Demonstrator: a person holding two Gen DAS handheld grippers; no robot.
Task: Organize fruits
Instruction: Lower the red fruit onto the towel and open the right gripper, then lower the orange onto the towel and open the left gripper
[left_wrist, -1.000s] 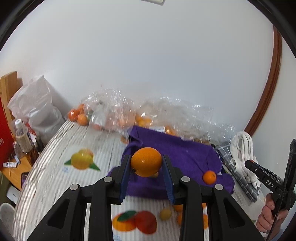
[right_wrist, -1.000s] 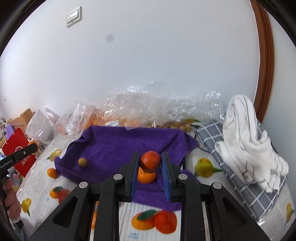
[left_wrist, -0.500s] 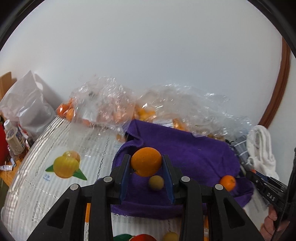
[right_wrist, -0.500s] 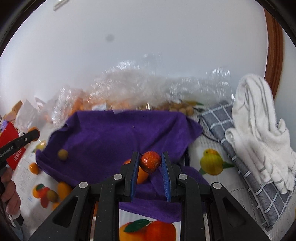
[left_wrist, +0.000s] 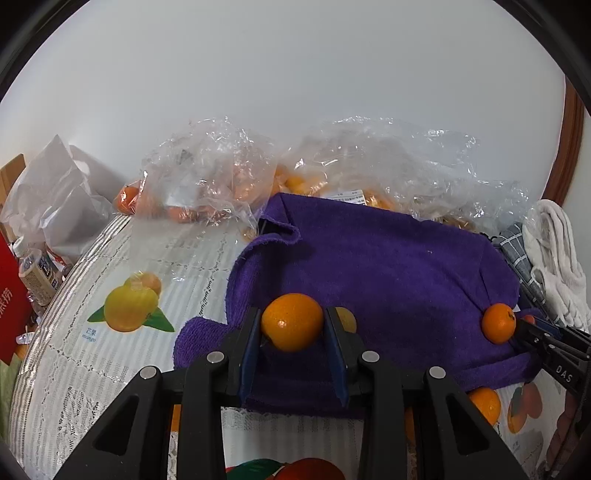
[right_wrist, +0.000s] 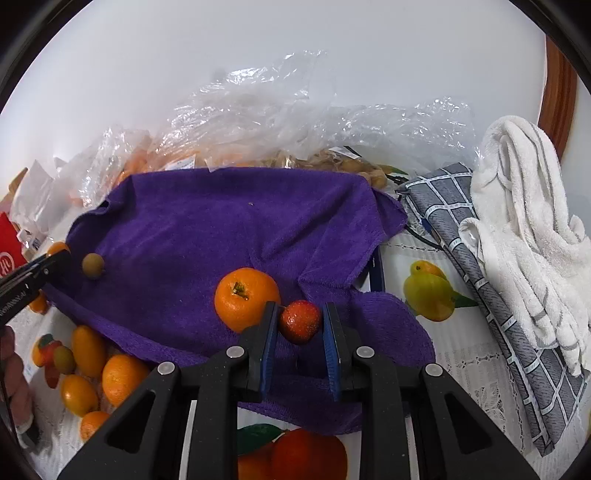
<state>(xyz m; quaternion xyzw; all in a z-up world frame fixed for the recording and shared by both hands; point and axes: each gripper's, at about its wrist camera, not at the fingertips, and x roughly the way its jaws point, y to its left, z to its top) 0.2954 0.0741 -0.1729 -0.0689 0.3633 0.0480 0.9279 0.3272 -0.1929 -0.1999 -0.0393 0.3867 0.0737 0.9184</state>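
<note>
My left gripper (left_wrist: 293, 332) is shut on an orange (left_wrist: 292, 320), low over the near left part of the purple towel (left_wrist: 388, 266). A small tan fruit (left_wrist: 346, 319) lies on the towel just behind it. My right gripper (right_wrist: 300, 326) is shut on a small red strawberry-like fruit (right_wrist: 299, 322), low over the towel (right_wrist: 221, 229) at its near right. A mandarin (right_wrist: 245, 299) sits on the towel just left of it and also shows in the left wrist view (left_wrist: 498, 323). The tan fruit (right_wrist: 93, 265) lies at the towel's left.
Clear plastic bags of fruit (left_wrist: 221, 188) lie behind the towel against the wall. Several loose kumquats and oranges (right_wrist: 99, 373) lie on the printed tablecloth in front of the towel's left. A grey checked cloth (right_wrist: 491, 280) and white towel (right_wrist: 528, 229) lie at the right.
Both grippers have moved forward and down toward the towel, each still holding its fruit. The towel and the fruits on it now look closer and larger.
</note>
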